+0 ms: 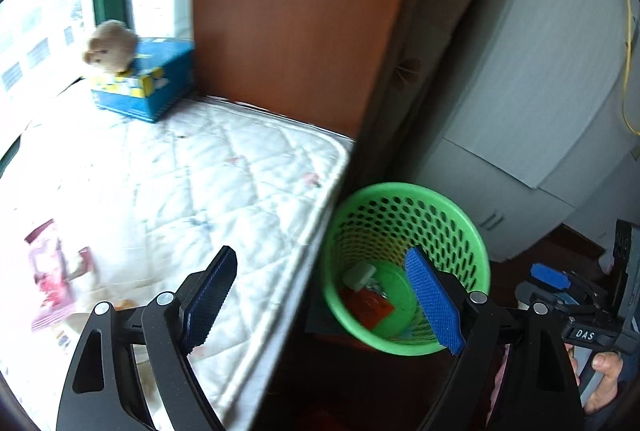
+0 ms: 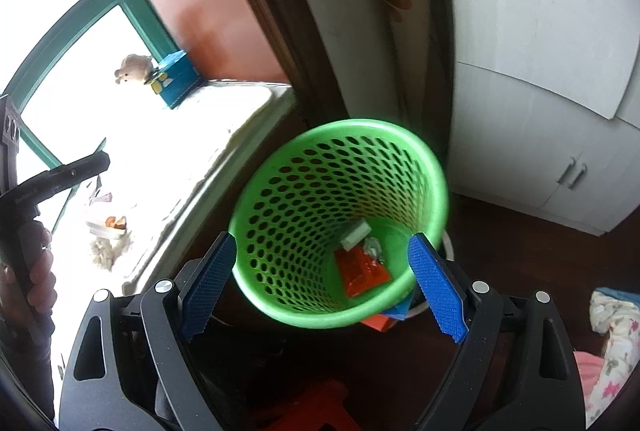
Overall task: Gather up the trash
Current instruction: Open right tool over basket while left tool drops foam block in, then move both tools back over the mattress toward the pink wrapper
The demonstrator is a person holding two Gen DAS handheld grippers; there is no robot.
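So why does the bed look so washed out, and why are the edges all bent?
Left wrist view: window daylight overexposes the white quilted mattress; the pink packet on it is blurred. Right wrist view: the mattress is blown out to near pure white, while the green perforated plastic basket stays readable though slightly blurred. Both: the fisheye lens bends straight lines and darkens the corners.

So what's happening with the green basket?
A person is tidying up with a gripper in each hand. Both the left gripper and the right gripper are open and empty above the green basket. An orange wrapper and a pale scrap already lie inside it. A pink packet still waits on the mattress.
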